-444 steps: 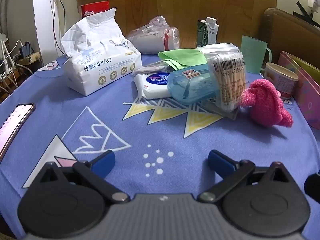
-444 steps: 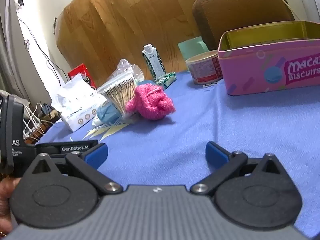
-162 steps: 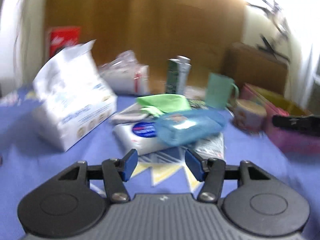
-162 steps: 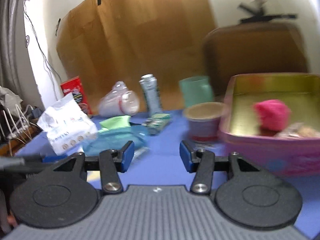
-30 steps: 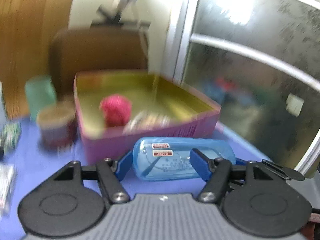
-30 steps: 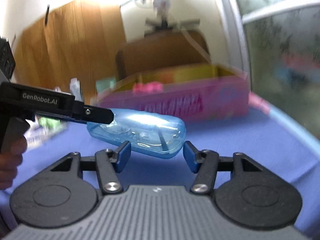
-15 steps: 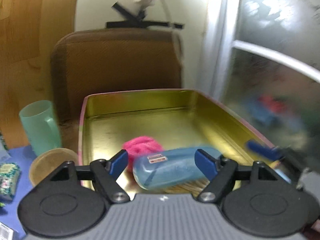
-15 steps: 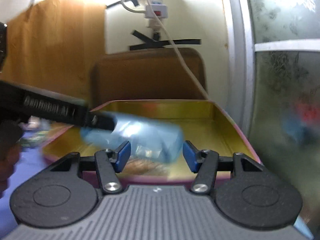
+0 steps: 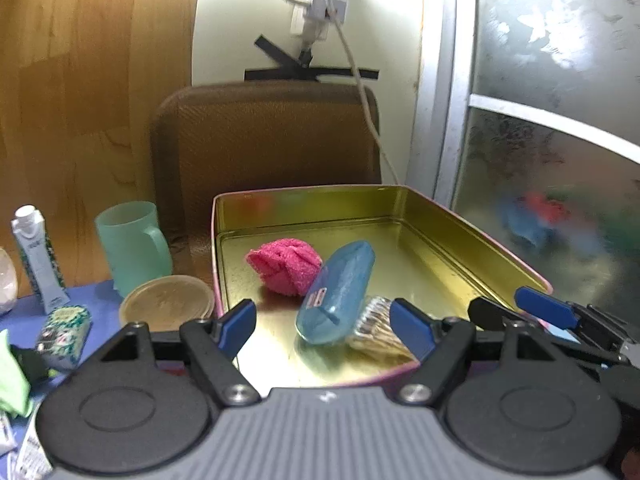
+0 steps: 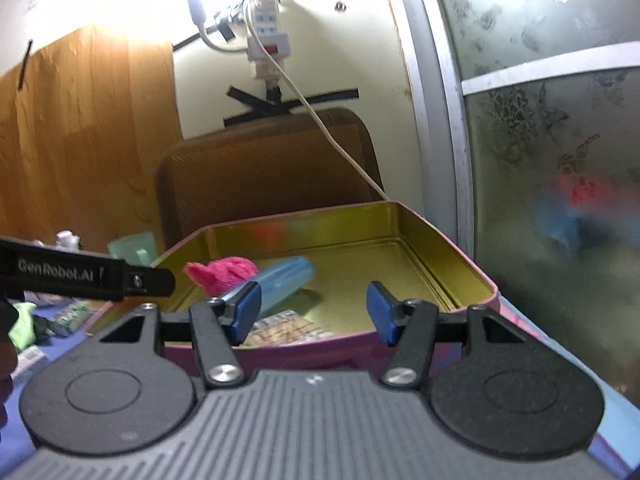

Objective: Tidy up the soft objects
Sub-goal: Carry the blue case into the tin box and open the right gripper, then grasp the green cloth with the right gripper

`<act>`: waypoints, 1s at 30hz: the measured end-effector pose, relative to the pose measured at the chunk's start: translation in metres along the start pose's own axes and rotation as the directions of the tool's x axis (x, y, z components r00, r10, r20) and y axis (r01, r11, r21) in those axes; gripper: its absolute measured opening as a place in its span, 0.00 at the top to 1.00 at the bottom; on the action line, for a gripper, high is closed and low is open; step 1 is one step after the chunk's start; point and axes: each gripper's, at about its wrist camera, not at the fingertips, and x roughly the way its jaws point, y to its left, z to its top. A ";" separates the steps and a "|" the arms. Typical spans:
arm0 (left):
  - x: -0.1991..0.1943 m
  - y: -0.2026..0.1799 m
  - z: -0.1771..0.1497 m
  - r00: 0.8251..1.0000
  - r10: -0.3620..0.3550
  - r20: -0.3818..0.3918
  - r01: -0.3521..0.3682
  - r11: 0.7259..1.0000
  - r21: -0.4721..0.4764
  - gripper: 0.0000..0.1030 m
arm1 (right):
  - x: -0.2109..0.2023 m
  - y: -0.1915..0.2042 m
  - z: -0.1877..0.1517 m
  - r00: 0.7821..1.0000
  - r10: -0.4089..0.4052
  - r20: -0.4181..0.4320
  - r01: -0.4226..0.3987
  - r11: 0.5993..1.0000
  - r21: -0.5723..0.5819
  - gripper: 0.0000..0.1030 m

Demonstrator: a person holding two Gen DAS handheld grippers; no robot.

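A pink tin box (image 9: 472,236) with a gold inside holds a pink knitted ball (image 9: 285,265), a blue translucent pouch (image 9: 338,292) and a pack of cotton swabs (image 9: 378,332). The pouch lies tilted, resting on the swab pack. My left gripper (image 9: 323,325) is open and empty just above the tin's near rim. My right gripper (image 10: 314,312) is open and empty at the tin's near rim (image 10: 320,344). From the right wrist view the pouch (image 10: 280,280), the pink ball (image 10: 224,272) and the swab pack (image 10: 284,328) lie in the tin.
A mint green mug (image 9: 130,246), a round lidded tub (image 9: 168,304), a small carton (image 9: 36,260) and a patterned packet (image 9: 62,334) stand left of the tin on the blue cloth. A brown chair back (image 9: 264,140) is behind. A window (image 9: 560,120) is at the right.
Both grippers held the blue pouch and carried it over the tin. Both have opened, and the pouch now lies in the tin against the swab pack.
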 end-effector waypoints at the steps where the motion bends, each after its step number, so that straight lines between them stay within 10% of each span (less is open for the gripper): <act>1: -0.008 -0.001 -0.003 1.000 -0.001 0.007 0.001 1.000 0.008 0.26 | -0.008 0.002 0.000 1.000 0.007 0.008 -0.007 1.000 0.007 0.41; 13: -0.050 0.040 -0.077 0.998 0.027 -0.051 -0.027 1.000 0.009 0.26 | -0.046 0.015 -0.029 0.998 -0.009 -0.062 0.020 0.986 0.166 0.41; 24: -0.086 0.109 -0.118 0.976 0.212 -0.039 -0.209 0.975 0.070 0.26 | -0.011 0.085 -0.048 0.964 0.154 -0.215 -0.128 0.983 0.130 0.41; 30: -0.104 0.140 -0.123 0.980 0.200 -0.001 -0.200 0.979 -0.049 0.26 | 0.001 0.121 -0.052 0.946 0.189 -0.263 -0.175 0.982 0.076 0.41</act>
